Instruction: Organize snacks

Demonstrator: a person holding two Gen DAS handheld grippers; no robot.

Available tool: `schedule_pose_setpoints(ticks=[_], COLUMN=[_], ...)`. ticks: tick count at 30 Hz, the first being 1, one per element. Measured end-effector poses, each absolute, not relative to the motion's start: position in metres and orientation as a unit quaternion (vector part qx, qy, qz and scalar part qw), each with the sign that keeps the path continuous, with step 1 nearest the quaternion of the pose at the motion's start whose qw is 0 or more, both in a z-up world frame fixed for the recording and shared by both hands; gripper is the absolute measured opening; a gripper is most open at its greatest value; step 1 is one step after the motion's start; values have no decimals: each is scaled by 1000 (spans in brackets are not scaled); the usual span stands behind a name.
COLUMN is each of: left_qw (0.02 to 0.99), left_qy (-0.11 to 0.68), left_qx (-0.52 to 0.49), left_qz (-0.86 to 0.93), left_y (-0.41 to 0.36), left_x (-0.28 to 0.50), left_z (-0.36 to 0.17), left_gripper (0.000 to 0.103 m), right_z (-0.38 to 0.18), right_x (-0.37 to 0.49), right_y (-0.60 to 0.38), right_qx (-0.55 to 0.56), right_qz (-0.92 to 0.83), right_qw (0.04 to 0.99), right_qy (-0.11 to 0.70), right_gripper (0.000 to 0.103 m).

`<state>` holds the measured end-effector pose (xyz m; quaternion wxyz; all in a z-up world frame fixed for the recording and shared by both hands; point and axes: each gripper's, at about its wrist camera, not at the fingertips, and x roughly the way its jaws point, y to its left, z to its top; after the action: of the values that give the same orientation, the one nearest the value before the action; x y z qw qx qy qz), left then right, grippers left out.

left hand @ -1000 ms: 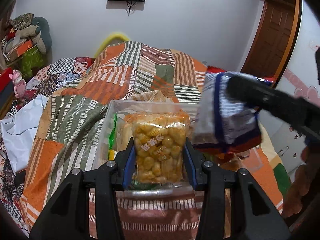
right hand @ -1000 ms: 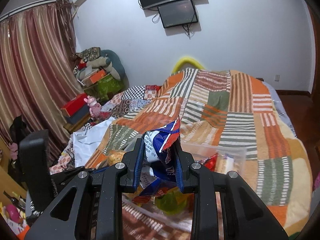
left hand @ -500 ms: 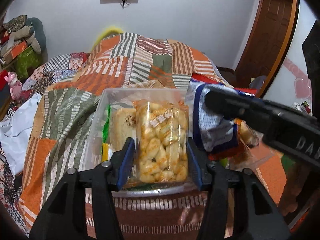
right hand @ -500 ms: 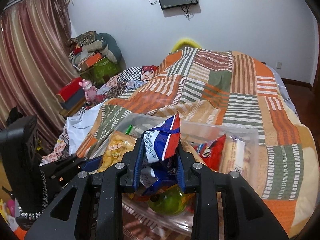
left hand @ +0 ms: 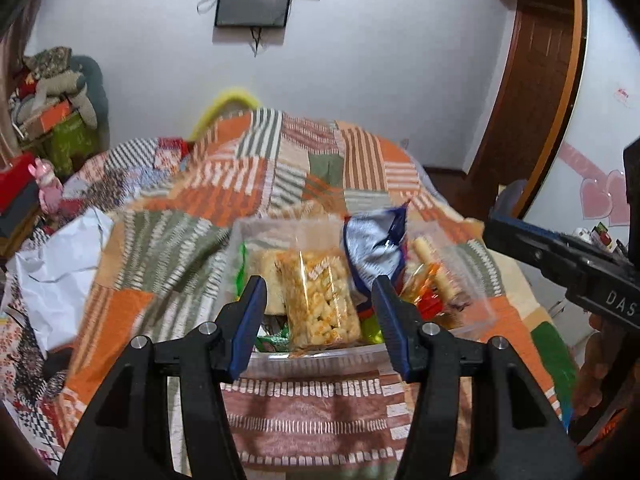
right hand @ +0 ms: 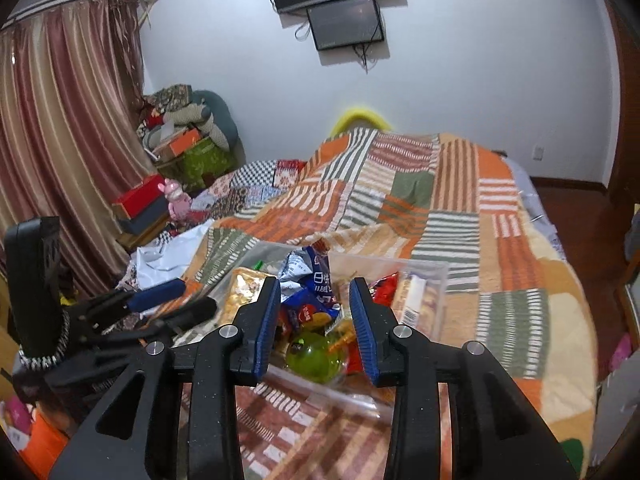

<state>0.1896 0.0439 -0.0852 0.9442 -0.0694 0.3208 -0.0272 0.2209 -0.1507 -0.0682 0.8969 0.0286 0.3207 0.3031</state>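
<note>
A clear plastic bin (left hand: 468, 322) (right hand: 434, 280) full of snacks sits on the patchwork bedspread. A clear bag of yellow puffed snacks (left hand: 320, 300) (right hand: 238, 292) stands in its left part. A blue and white chip bag (left hand: 374, 248) (right hand: 310, 276) stands in the middle. My left gripper (left hand: 318, 320) is open and empty, just in front of the yellow bag. My right gripper (right hand: 314, 316) is open and empty, just above the bin behind the chip bag. A green round snack (right hand: 316, 354) and red packets (right hand: 384, 284) also lie in the bin.
The patchwork bedspread (right hand: 460, 216) covers the bed. White paper (left hand: 60, 264) lies to the left. Boxes and a pink toy (right hand: 176, 196) stand by the curtain. A wooden door (left hand: 532, 92) is at the right.
Both grippers opened and let go: the yellow snack bag and the blue chip bag now stand in the bin. Both grippers have drawn back and up a little.
</note>
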Motion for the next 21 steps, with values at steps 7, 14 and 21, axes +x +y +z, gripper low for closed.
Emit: schedule_pose_setpoints(ticks=[7,14,21], left_qw=[965,979,985], left_qy=[255,195,167], left_qx=[-59,-56,-47], left_qz=[-14,-14,-6], left_y=[39,32,24], left_x=[142,100,77], left_z=[-34,1,13], left_gripper=[59,76,99], right_z=[-27,-3,-2], right_x=[180,139,127], right_y=[-178,-189,-187], right_qx=[50,47,35], right_qz=[310,276,252], right_qw=[912,935,944], right_qy=[265,217,210], right_gripper=[33,67,81])
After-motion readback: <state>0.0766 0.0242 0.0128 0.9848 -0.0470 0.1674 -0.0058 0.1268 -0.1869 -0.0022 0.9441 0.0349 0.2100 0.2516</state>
